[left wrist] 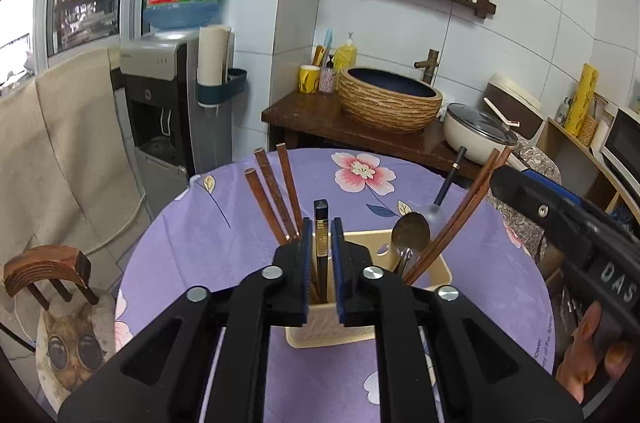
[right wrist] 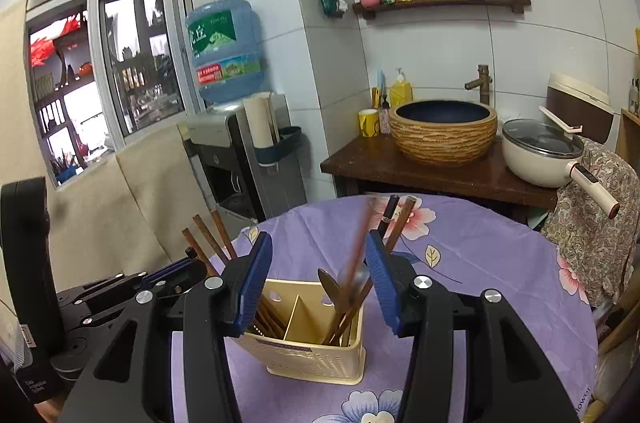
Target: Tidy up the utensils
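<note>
Left gripper (left wrist: 321,255): jaws slightly parted around a black chopstick with gold lettering (left wrist: 321,223); whether the blue pads press on it I cannot tell. The stick stands upright between them, its lower end in the holder.
Right gripper (right wrist: 318,283): jaws stand apart, gripping nothing; brown wooden chopsticks (right wrist: 394,223) lean up through the gap, motion-blurred.
Holder: cream plastic utensil caddy with perforated walls and an inner divider (right wrist: 312,351), on the bench covered by a purple floral cloth (right wrist: 480,263), just below both sets of jaws.
Left compartment: three brown wooden chopsticks (left wrist: 276,191) fanning out, plus the black one.
Right compartment: two metal spoons (left wrist: 410,233), two brown chopsticks, and one dark-handled piece I cannot tell.
</note>
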Available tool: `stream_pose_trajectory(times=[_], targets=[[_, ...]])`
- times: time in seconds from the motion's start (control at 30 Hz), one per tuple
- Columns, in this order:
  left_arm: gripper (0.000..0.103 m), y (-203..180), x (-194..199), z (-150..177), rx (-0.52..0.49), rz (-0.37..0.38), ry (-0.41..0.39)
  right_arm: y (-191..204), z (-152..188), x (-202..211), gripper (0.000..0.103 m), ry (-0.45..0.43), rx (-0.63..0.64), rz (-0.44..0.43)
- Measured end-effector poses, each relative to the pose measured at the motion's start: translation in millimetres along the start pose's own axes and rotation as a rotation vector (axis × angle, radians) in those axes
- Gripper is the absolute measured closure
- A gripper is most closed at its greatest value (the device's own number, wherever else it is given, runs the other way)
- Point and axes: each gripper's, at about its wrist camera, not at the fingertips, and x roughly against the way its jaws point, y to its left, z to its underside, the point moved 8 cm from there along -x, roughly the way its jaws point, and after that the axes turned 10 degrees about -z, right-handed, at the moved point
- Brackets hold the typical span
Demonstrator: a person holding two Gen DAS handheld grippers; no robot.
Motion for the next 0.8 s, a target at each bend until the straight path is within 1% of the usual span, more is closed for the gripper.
stream_pose_trajectory(times=[0.03,0.07,0.1,0.13,0.17,0.2,0.23,0.27,0.3,0.33,0.4,0.5,0.57,0.63,0.73,0.8], targets=[[0.071,2.2,9.4,4.7,-0.002,0.004,-0.023,0.5,1.4,4.6,0.052,-0.01,0.004,0.0],[0.058,4.9,19.4,11.0,0.002,0.014,-0.048,2.1,4.9,11.6,0.047,-0.023,0.012,0.0],[0.031,7.4,27.1,15.7,0.009,0.017,-0.068,4.2,10.5,18.8,0.043,-0.034,0.022,0.006],[0.016,12.8,39.4,23.6,0.025,0.014,-0.112,6.2,16.1,24.2,0.041,-0.04,0.032,0.018],[0.015,19.1,52.4,32.9,0.044,0.006,-0.164,9.5,25.4,32.1,0.038,-0.049,0.05,0.035],[0.014,24.3,64.6,44.0,0.05,-0.004,-0.206,14.9,35.7,40.5,0.033,-0.067,0.072,0.034],[0.01,27.5,73.6,55.6,0.044,-0.012,-0.23,19.6,44.7,47.1,0.03,-0.08,0.095,0.033],[0.007,30.9,80.7,66.5,0.039,-0.02,-0.244,26.5,60.9,56.8,0.024,-0.097,0.131,0.047],[0.006,35.4,88.6,81.9,0.039,-0.026,-0.257,30.6,74.3,64.4,0.021,-0.11,0.155,0.064],[0.006,38.9,93.8,93.0,0.043,-0.03,-0.261,33.7,86.8,72.2,0.02,-0.123,0.17,0.077],[0.006,48.7,107.3,125.3,0.055,-0.035,-0.265,39.0,118.0,90.6,0.013,-0.163,0.179,0.098],[0.006,61.7,121.8,167.9,0.074,-0.051,-0.244,40.3,163.1,115.1,0.007,-0.192,0.14,0.118],[0.006,67.2,130.5,191.3,0.092,-0.048,-0.233,41.0,187.4,129.6,0.006,-0.205,0.106,0.127],[0.006,71.3,139.6,213.5,0.104,-0.052,-0.224,46.3,210.4,144.9,0.006,-0.211,0.117,0.153],[0.006,70.1,154.9,239.3,0.097,-0.036,-0.209,58.9,228.5,162.5,0.006,-0.207,0.198,0.195],[0.006,69.2,173.7,251.2,0.059,-0.036,-0.232,64.7,237.3,176.5,0.006,-0.204,0.201,0.205]])
